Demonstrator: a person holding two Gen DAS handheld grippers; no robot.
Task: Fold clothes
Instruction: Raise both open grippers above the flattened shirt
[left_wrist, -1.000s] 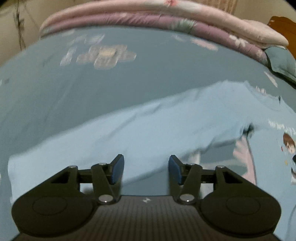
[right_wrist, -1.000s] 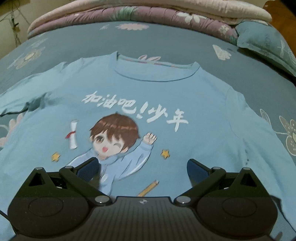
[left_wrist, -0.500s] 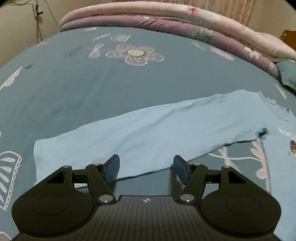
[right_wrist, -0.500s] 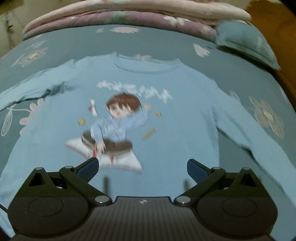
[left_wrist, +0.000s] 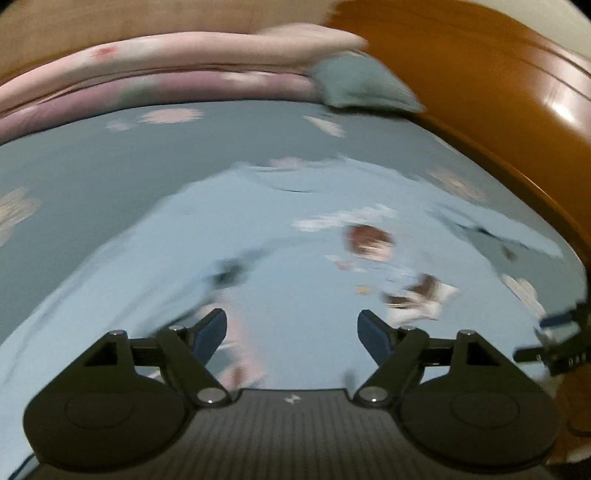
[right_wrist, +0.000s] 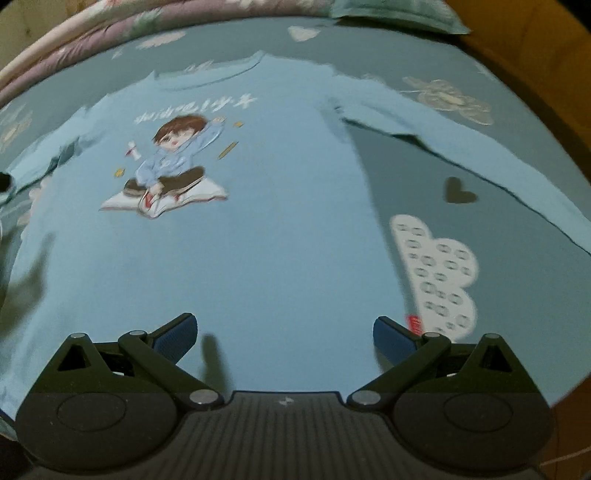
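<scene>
A light blue long-sleeved shirt (right_wrist: 280, 236) lies flat, front up, on the bed, with a cartoon boy print (right_wrist: 173, 162) and white lettering on the chest. Its right sleeve (right_wrist: 480, 155) stretches out toward the right edge. In the blurred left wrist view the same shirt (left_wrist: 288, 229) fills the middle, its left sleeve (left_wrist: 92, 291) running down to the lower left. My left gripper (left_wrist: 291, 328) hovers open over the shirt near the left armpit. My right gripper (right_wrist: 284, 332) hovers open above the lower hem area. Neither holds anything.
The blue-grey floral bedsheet (right_wrist: 436, 258) covers the bed. Folded pink and purple quilts (left_wrist: 166, 74) and a teal pillow (left_wrist: 362, 85) lie at the far side. A wooden bed frame (left_wrist: 498, 92) curves along the right. The other gripper's tip (left_wrist: 561, 343) shows at the left wrist view's right edge.
My left gripper has swung right from the outstretched left sleeve toward the shirt body and opened wider. My right gripper has pulled back toward the hem, showing more of the shirt and right sleeve.
</scene>
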